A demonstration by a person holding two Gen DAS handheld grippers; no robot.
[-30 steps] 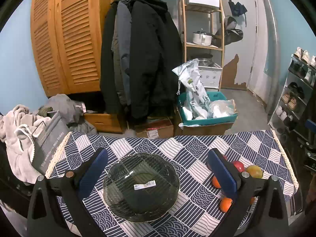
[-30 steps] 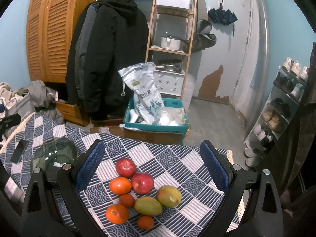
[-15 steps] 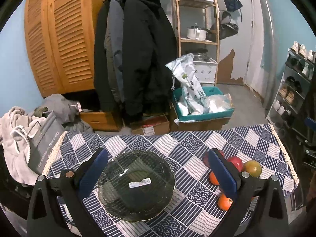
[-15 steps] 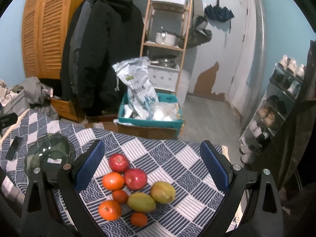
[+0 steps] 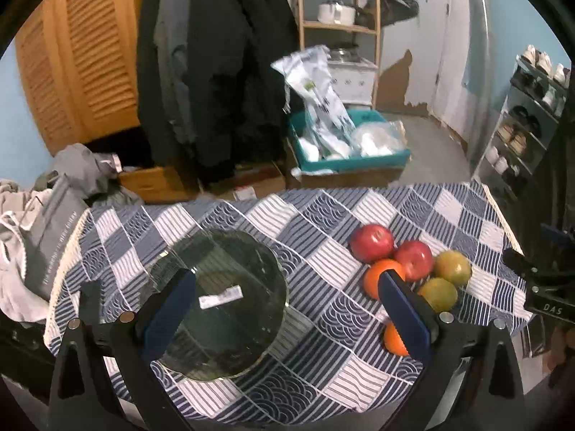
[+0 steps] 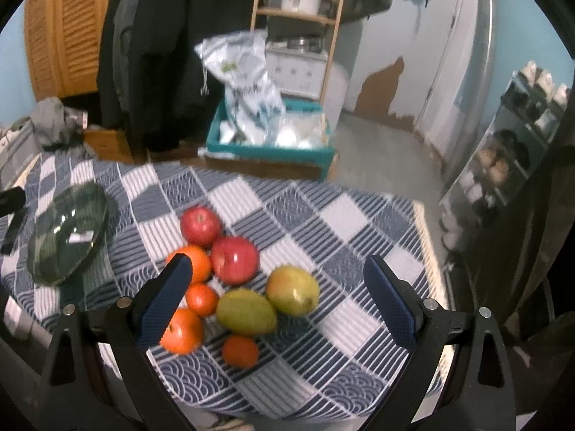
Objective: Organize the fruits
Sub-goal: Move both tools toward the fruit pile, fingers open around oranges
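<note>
- Covering most of what we see: table (image 5: 323, 377) in a blue-and-white checked cloth, filling the lower half of both wrist views.
- Dark glass bowl (image 5: 219, 301) sits on the cloth at about 7 o'clock in the left view, empty but for a white label on it; in the right view we see it at 9 o'clock (image 6: 68, 231), well apart from the fruit.
- Left gripper (image 5: 287, 309) hovers over the table, tongs spread wide apart, gripping nothing; left finger overlaps the bowl's rim in the view, right finger overlaps the oranges.
- Right gripper (image 6: 276, 305) also above the table, tongs wide apart, nothing between them but the fruit pile lying below on the cloth.
- Part of the right gripper's black body shows at 3 o'clock in the left view.
- Fruit pile is loose on the cloth, all pieces close together, none in the bowl.
- Two mangoes: green mango (image 6: 246, 311) at pile centre, touching the yellow-red mango (image 6: 293, 290) at its 2 o'clock.
- Two red apples: near apple (image 6: 234, 260) touching the far apple (image 6: 200, 226) at its 10 o'clock.
- Large orange (image 6: 192, 264) just left of the near apple, partly behind the right gripper's left finger.
- Another orange (image 6: 181, 331) at 7 o'clock of the pile, also partly behind that finger.
- Small orange (image 6: 202, 300) between those two.
- Smallest orange (image 6: 240, 351) nearest us, at 6 o'clock of the green mango.
</note>
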